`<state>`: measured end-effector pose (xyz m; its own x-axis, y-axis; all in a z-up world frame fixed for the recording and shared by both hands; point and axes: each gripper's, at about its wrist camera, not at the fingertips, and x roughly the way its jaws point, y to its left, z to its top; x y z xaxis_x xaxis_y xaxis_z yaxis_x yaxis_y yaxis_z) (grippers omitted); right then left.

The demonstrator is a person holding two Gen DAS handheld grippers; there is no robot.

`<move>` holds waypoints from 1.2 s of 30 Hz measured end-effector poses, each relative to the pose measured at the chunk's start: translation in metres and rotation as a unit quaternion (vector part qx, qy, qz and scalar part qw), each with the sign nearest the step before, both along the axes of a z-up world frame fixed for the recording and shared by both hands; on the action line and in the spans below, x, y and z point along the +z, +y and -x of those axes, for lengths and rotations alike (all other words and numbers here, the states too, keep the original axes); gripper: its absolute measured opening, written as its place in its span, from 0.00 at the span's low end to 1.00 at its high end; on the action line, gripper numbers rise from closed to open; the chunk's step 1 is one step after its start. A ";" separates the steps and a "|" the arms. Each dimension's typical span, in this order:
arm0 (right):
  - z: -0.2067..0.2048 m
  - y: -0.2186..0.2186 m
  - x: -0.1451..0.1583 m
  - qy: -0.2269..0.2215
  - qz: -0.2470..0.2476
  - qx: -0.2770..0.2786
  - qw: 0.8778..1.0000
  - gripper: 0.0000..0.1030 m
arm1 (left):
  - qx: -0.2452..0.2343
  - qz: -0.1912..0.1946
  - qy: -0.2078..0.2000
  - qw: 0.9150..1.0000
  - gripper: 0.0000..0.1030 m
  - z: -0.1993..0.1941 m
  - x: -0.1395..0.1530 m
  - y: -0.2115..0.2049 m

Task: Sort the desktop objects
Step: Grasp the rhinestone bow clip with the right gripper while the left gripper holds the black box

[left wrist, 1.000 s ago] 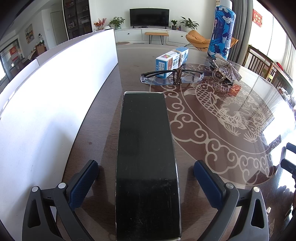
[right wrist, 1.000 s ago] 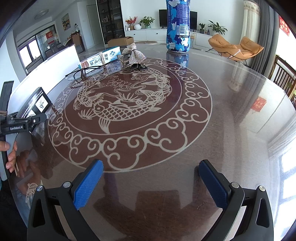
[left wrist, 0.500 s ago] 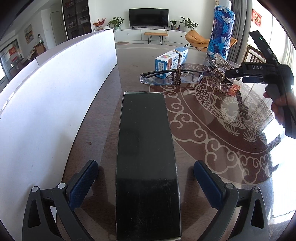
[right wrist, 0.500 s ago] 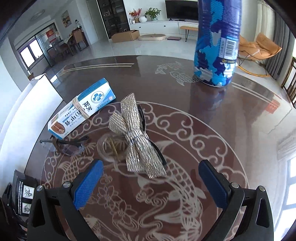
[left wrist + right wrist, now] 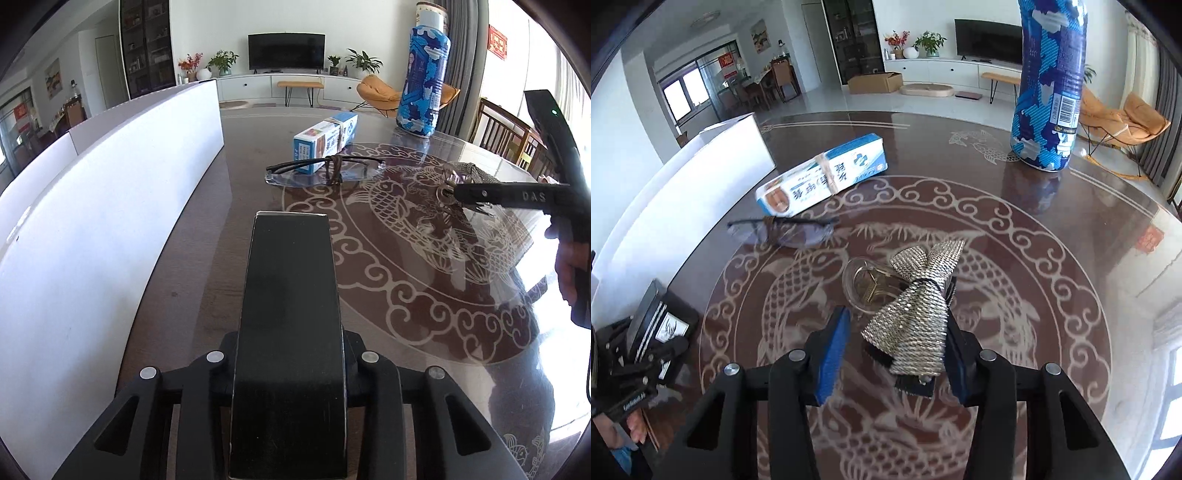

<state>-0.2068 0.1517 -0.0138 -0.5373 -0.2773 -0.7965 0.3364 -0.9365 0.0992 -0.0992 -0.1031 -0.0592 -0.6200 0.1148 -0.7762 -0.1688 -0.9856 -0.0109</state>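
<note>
My left gripper (image 5: 290, 354) is shut on a long black box (image 5: 291, 295), which lies on the table pointing away from me. My right gripper (image 5: 894, 343) has its jaws partly closed around a silver bow hair clip (image 5: 919, 314). The right pad touches the bow and a gap remains at the left pad. The clip lies on the table beside a small clear ring (image 5: 864, 284). Glasses (image 5: 325, 171) and a blue-white toothpaste box (image 5: 327, 142) lie further back. The right gripper also shows in the left wrist view (image 5: 454, 192).
A long white box wall (image 5: 110, 206) runs along the table's left side. A tall blue patterned bottle (image 5: 1049, 85) stands at the far right of the round glass table (image 5: 1089, 295). Chairs stand beyond the table's right edge.
My left gripper closed on the black box. My right gripper moved forward to the bow clip and its jaws narrowed around it.
</note>
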 end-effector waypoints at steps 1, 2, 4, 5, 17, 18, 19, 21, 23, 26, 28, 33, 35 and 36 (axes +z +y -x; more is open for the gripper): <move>-0.024 0.002 0.001 0.011 -0.007 0.004 1.000 0.47 | -0.007 0.001 0.000 1.000 0.32 -0.003 0.000 0.007; -0.048 0.003 0.000 0.019 -0.012 0.007 1.000 0.47 | -0.014 0.001 0.000 1.000 0.32 -0.008 0.000 0.013; -0.094 0.010 -0.003 0.033 -0.019 0.006 0.999 0.47 | -0.025 -0.003 0.000 1.000 0.32 -0.019 0.000 0.025; -0.113 0.013 -0.006 0.036 -0.018 0.002 0.999 0.47 | -0.029 -0.005 0.000 1.000 0.32 -0.024 0.000 0.030; -0.178 0.047 -0.015 0.039 0.020 -0.097 0.994 0.95 | -0.024 0.010 0.002 1.000 0.51 -0.043 -0.002 0.043; -0.175 0.048 -0.016 0.035 0.021 -0.101 0.994 0.95 | -0.020 0.019 0.002 1.000 0.61 -0.043 -0.002 0.045; -0.176 0.051 -0.016 0.032 0.026 -0.105 0.994 0.95 | -0.016 0.022 0.002 1.000 0.65 -0.042 -0.002 0.045; -0.176 0.060 -0.017 0.029 0.046 -0.116 0.992 0.95 | -0.013 0.015 -0.004 1.000 0.67 -0.040 -0.003 0.041; -0.176 0.070 -0.016 0.030 0.075 -0.127 0.989 0.95 | -0.005 0.007 -0.007 1.000 0.68 -0.039 -0.003 0.037; -0.165 0.069 -0.013 0.026 0.078 -0.126 0.989 0.95 | -0.004 0.011 -0.007 1.000 0.69 -0.040 -0.004 0.037; -0.153 0.060 -0.006 0.034 0.068 -0.117 0.990 0.95 | -0.003 0.012 -0.009 1.000 0.75 -0.038 -0.004 0.038; -0.099 0.027 0.008 0.029 0.073 -0.103 0.992 1.00 | 0.010 -0.004 -0.009 1.000 0.75 -0.038 -0.004 0.030; -0.072 0.012 0.007 0.025 0.067 -0.114 0.991 1.00 | 0.012 -0.002 -0.009 1.000 0.75 -0.038 -0.004 0.029; -0.059 0.003 0.005 0.019 0.058 -0.119 0.991 1.00 | 0.013 0.001 -0.009 1.000 0.75 -0.038 -0.004 0.030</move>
<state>-0.1483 0.1551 -0.0084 -0.6281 -0.2274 -0.7441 0.1129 -0.9728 0.2021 -0.0614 -0.0732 -0.0632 -0.6078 0.0972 -0.7881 -0.1433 -0.9896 -0.0115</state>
